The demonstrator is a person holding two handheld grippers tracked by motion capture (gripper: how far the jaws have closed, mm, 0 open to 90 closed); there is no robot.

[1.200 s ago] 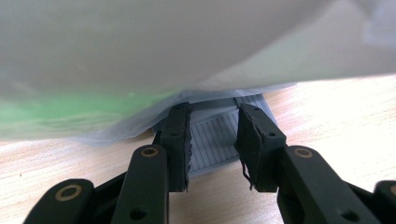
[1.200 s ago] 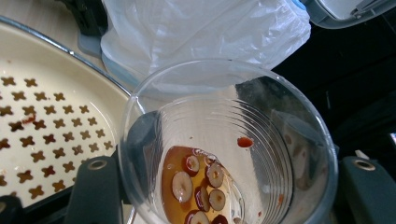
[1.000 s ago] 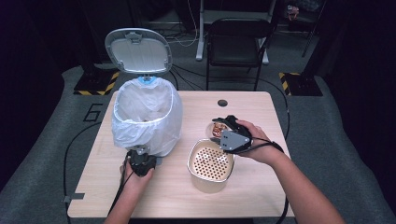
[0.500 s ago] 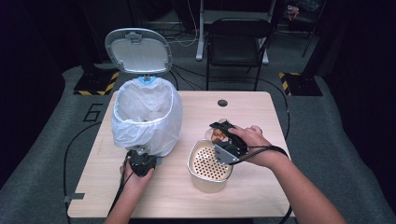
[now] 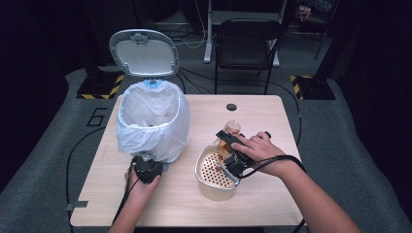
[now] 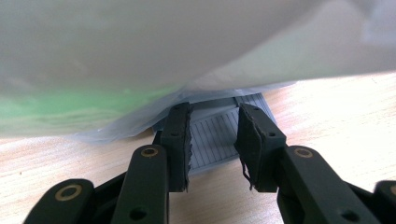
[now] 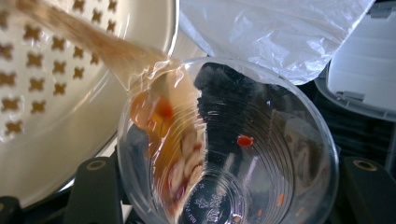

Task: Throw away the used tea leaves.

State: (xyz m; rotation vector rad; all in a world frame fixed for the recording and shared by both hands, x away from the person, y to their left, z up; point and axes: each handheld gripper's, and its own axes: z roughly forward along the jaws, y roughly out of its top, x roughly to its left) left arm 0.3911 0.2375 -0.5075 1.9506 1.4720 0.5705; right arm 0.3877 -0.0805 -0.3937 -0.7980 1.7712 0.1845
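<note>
The right tool (image 5: 232, 154) is clamped around a clear plastic cup (image 5: 232, 130), one black jaw on each side of its wall, and holds it tipped so the mouth leans toward 7 o'clock over the perforated strainer bowl (image 5: 215, 171). From the right gripper view the cup (image 7: 243, 154) is seen from its open end: a brownish liquid with pale and orange bits runs out over the rim at 10 o'clock and falls in a stream onto the cream, hole-punched floor of the strainer bowl (image 7: 56, 88); a red speck and a few crumbs cling to the cup's inner wall. The strainer bowl sits on the counter (image 5: 262, 111) at about 5 o'clock from the white-bagged trash bin (image 5: 151, 121), whose lid stands open at 12 o'clock behind it. The left tool (image 5: 145, 167) rests low on the counter at 6 o'clock of the bin. In the left gripper view its jaws stand narrowly parted, gripping nothing, on either side of the bin's grey ribbed foot pedal (image 6: 219, 135), with the bag's white plastic (image 6: 187, 51) bulging just above them.
</note>
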